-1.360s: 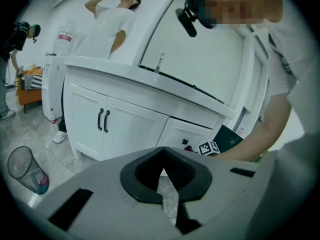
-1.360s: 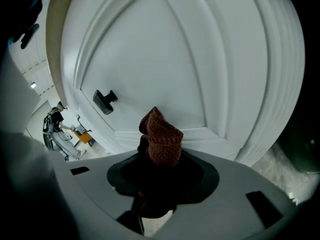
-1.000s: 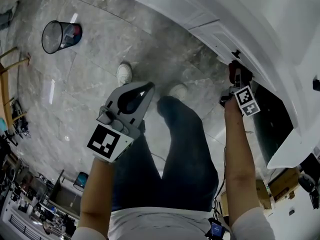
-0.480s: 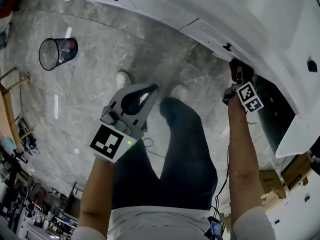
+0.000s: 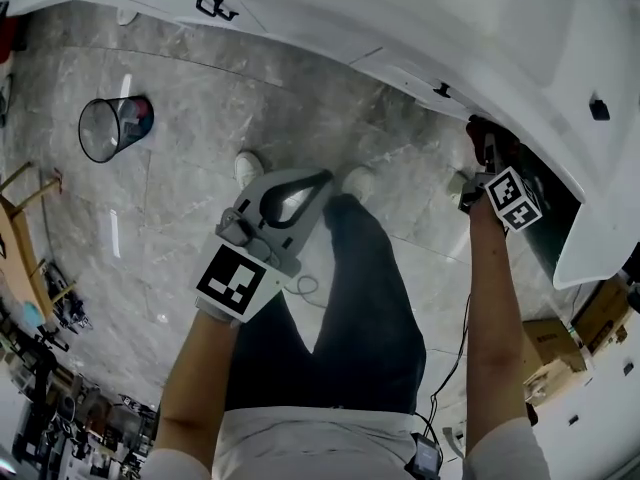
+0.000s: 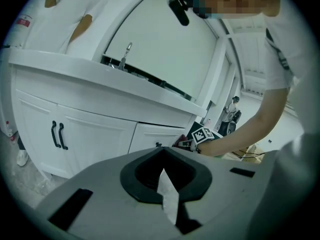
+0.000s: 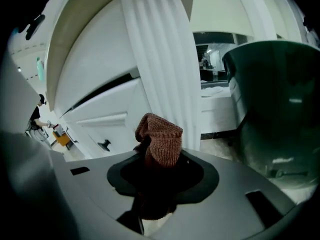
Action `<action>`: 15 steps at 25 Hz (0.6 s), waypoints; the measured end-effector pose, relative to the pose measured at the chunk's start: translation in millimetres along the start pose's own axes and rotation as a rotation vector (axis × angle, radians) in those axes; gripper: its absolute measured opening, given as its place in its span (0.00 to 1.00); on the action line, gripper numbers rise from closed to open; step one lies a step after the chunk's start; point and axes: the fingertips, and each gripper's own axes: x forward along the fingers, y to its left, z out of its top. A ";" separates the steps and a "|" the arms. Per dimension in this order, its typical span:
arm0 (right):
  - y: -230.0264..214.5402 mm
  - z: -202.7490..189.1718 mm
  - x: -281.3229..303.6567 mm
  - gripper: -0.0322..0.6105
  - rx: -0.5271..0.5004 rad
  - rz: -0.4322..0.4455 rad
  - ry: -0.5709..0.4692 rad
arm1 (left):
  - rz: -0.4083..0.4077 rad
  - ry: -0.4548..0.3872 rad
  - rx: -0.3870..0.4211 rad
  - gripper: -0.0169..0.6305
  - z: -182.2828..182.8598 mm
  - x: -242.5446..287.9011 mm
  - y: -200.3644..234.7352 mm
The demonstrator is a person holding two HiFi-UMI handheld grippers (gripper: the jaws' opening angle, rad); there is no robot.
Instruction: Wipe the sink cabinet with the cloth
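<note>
The only print we could make out was the black-and-white square pattern on each gripper's marker cube (image 5: 236, 281). The right gripper (image 7: 160, 151) pinched a reddish-brown knitted cloth (image 7: 161, 136), which bunched up past its tips. Straight ahead of those tips rose a white fluted post (image 7: 160, 59) of the sink cabinet (image 5: 420, 28). We could not tell whether the cloth touched it. Left of the gripper, a small dark knob (image 7: 104, 145) sat on a drawer front. To its right loomed a dark green rounded shape (image 7: 275, 119) that we could not identify, cut off by the frame.

The left gripper (image 5: 315, 183) had its jaws pressed together on nothing and hung well apart from the cabinet. Ahead of it stood a door with two black handles (image 6: 57, 134), and a faucet (image 6: 125, 54) above the counter edge. Off to its left, a wire basket (image 5: 115, 128) stood on the grey marbled floor (image 5: 200, 98). We could not make out its contents.
</note>
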 end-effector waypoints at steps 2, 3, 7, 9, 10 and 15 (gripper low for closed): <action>1.9 12.7 -12.6 0.28 -0.015 -0.019 -0.007 | -0.022 -0.008 0.010 0.04 10.4 -3.3 -1.2; 2.9 18.6 -18.2 0.28 -0.020 -0.028 -0.012 | -0.034 -0.010 0.015 0.04 15.1 -5.4 -1.5; 6.9 37.2 -36.2 0.28 -0.047 -0.070 -0.036 | -0.074 -0.007 0.024 0.04 26.6 -12.8 -1.6; 9.4 46.1 -44.1 0.28 -0.056 -0.091 -0.051 | -0.093 -0.009 0.029 0.04 31.9 -14.6 -1.0; 11.1 51.0 -48.0 0.28 -0.062 -0.101 -0.060 | -0.102 -0.012 0.031 0.04 34.6 -15.4 -0.5; 20.6 71.3 -63.4 0.28 -0.083 -0.137 -0.106 | -0.152 -0.014 0.048 0.04 40.4 -19.4 1.8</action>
